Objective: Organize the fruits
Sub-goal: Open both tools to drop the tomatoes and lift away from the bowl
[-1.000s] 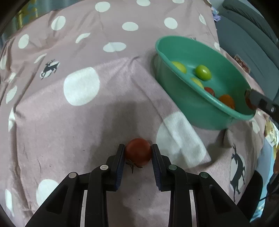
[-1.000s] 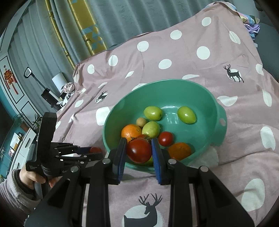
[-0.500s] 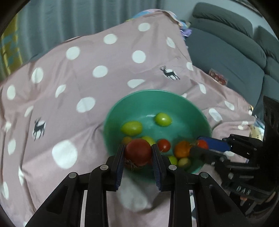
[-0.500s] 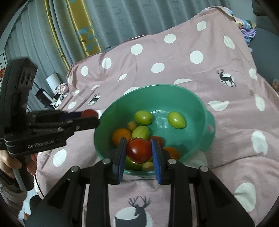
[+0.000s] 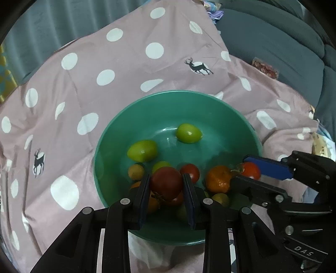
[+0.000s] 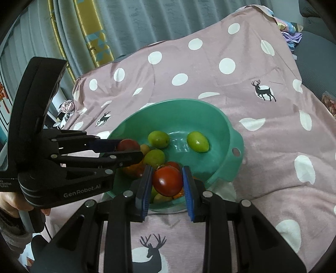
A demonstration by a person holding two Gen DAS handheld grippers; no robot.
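Note:
A green bowl (image 5: pixel 98 151) (image 6: pixel 231 134) sits on a pink dotted cloth. It holds green fruits (image 5: pixel 189 133), an orange (image 5: pixel 218 178), a small red tomato (image 5: pixel 190 171) and other small fruits. My left gripper (image 5: pixel 166 185) (image 6: pixel 134 150) is shut on a dark red tomato (image 5: pixel 166 181) (image 6: pixel 128 145), hanging over the bowl's near side. My right gripper (image 6: pixel 168 182) (image 5: pixel 248 172) is shut on a brighter red tomato (image 6: pixel 168 180) (image 5: pixel 251 170) above the bowl's near rim. The two grippers point into the bowl from neighbouring sides, close together but apart.
The pink cloth (image 5: pixel 105 63) with white dots and deer prints covers the whole surface and folds around the bowl. A grey sofa (image 5: pixel 273 42) lies to the right. Curtains (image 6: pixel 147 16) hang behind. A person's hand (image 6: pixel 12 201) grips the left handle.
The left gripper lifted its dark tomato off the cloth and carried it over the bowl. The right gripper stayed almost still above the bowl's rim, holding its tomato.

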